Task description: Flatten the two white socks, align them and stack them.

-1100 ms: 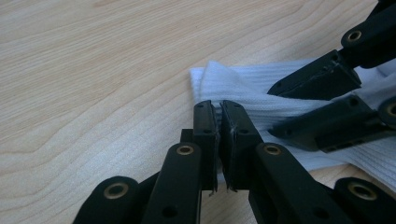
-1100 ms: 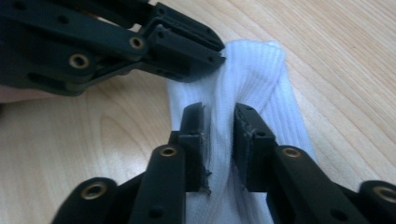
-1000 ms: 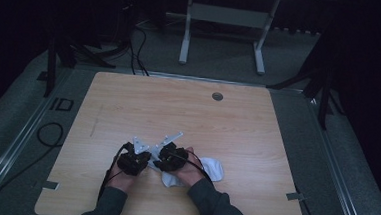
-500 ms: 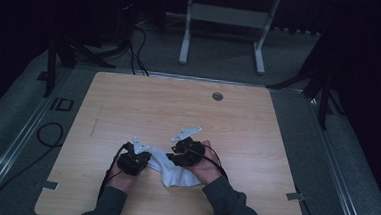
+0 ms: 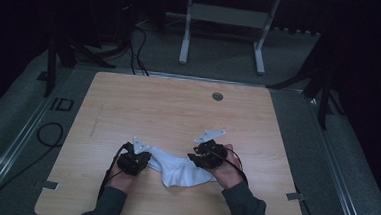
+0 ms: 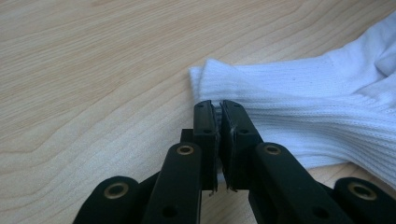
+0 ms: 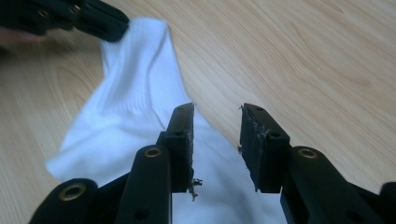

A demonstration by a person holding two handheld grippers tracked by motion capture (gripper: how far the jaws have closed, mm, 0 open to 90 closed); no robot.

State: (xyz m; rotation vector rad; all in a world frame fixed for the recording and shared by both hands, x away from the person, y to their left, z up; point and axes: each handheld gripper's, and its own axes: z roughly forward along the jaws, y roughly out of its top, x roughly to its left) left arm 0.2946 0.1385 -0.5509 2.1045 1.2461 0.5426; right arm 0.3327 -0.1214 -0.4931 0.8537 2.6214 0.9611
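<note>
L tongs [image 6: 219, 140] clamp tight on white sock's [image 5: 182, 168] cuff, pinning it to counter [image 5: 178, 112]; R tongs [image 7: 217, 140] hang part-open, empty, over sock's other end, likely to stretch it flat.

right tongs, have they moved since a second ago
Yes. The right tongs have shifted rightward, toward the table's right edge, away from the left tongs, which grip the white sock.

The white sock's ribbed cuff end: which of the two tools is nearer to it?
Left. The left tool is shut on the edge of the white sock by its ribbed cuff. The right tool hangs open over the sock's other end, away from the cuff.
</note>
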